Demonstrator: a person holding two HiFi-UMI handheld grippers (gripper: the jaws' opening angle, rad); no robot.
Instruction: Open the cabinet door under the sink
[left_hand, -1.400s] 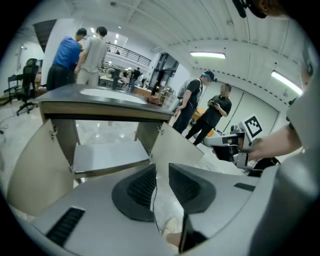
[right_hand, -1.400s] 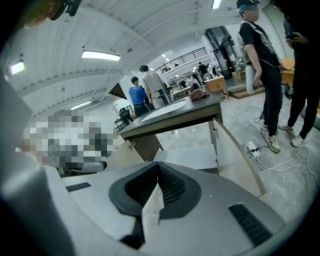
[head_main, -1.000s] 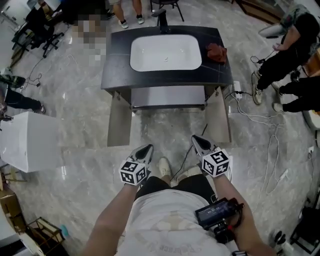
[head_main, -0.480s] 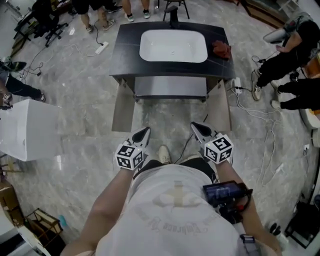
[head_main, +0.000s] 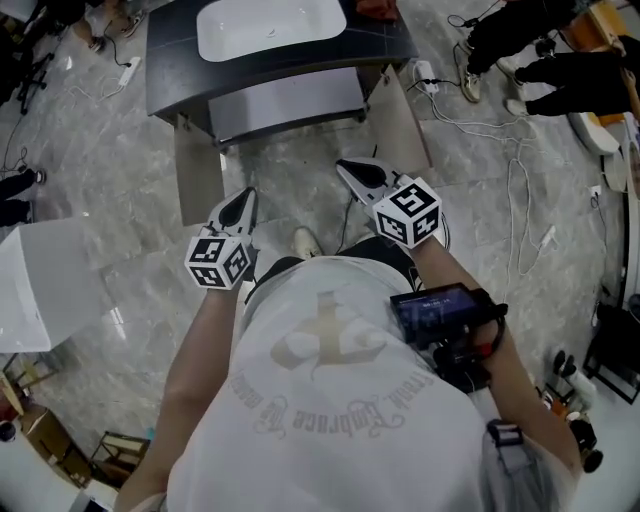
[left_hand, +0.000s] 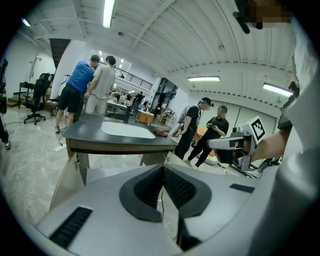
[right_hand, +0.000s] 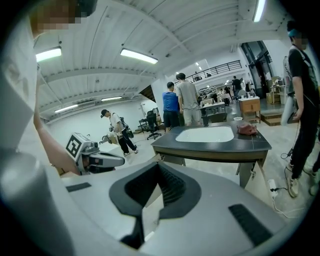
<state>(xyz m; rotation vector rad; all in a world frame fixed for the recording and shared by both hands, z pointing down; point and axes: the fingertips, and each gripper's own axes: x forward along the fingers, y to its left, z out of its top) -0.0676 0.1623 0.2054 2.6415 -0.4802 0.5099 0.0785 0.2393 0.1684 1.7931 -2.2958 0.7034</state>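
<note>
The dark sink vanity with its white basin stands at the top of the head view. Both doors under it hang swung out: the left door and the right door, with the pale cabinet inside showing between them. My left gripper is shut and empty, apart from the left door's outer edge. My right gripper is shut and empty too, short of the right door. In the left gripper view the vanity lies ahead of the closed jaws, and likewise in the right gripper view.
A red cloth lies on the countertop's right end. A white box stands on the floor at left. Cables trail over the marble floor at right, near seated people. Several people stand behind the vanity.
Both grippers have risen and drawn back from the cabinet, which has slid toward the top of the head view. Both doors stand open throughout.
</note>
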